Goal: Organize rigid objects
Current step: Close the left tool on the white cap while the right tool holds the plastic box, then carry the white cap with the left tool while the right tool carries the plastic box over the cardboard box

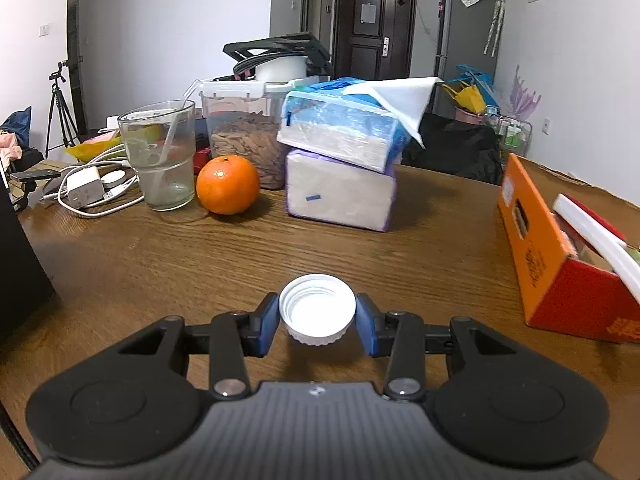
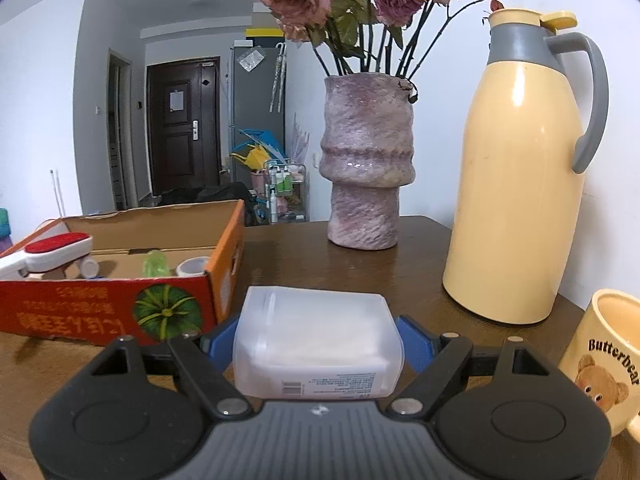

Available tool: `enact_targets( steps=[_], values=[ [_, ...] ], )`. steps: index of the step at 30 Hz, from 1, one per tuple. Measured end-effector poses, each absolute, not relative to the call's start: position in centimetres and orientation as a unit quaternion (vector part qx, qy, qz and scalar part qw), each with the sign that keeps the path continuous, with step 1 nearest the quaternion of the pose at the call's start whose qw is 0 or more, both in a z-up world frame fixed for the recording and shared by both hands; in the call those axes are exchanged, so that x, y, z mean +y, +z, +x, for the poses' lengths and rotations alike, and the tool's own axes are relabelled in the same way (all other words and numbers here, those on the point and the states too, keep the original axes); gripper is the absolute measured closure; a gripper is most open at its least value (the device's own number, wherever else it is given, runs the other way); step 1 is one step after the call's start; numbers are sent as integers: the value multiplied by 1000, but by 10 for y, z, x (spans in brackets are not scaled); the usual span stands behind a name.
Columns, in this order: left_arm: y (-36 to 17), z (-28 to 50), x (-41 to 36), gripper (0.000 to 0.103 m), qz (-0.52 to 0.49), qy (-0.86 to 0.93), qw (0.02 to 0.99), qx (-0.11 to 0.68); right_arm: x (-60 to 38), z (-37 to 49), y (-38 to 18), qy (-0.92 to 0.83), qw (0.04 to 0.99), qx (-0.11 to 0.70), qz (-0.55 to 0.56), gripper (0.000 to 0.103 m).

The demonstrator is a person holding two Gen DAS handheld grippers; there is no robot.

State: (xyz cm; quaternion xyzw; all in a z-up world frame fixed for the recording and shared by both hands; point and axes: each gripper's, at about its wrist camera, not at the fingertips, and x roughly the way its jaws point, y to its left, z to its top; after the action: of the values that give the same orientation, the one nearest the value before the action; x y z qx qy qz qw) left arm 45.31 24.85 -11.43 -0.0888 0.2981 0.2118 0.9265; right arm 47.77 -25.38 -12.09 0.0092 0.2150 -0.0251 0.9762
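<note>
**Cap in my left tongs, plastic container in my right**

My left gripper (image 1: 317,317) clenches a white bottle cap (image 1: 317,310) — open side up — just above the wooden table (image 1: 420,240). Ahead to its left sits an orange (image 1: 227,185); to its right, the orange cardboard box (image 1: 560,264).

My right gripper (image 2: 318,344) grasps a translucent plastic container (image 2: 316,344) — lying sideways between both pads. The box stands just left of it, a yellow thermos (image 2: 516,184) ahead right.

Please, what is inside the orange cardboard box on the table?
In the right wrist view, the cardboard box holds a red-and-white brush leaning on its rim, a green bottle, a tape roll and a small white bottle. The front wall hides anything lower.
</note>
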Motion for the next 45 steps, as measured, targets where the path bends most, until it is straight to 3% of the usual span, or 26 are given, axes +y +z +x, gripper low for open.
enact_targets(
  steps=[45],
  values=[
    [-88, 370, 96, 62, -69, 70, 960, 262, -186, 375, -100, 87, 980, 178, 14, 22]
  ],
)
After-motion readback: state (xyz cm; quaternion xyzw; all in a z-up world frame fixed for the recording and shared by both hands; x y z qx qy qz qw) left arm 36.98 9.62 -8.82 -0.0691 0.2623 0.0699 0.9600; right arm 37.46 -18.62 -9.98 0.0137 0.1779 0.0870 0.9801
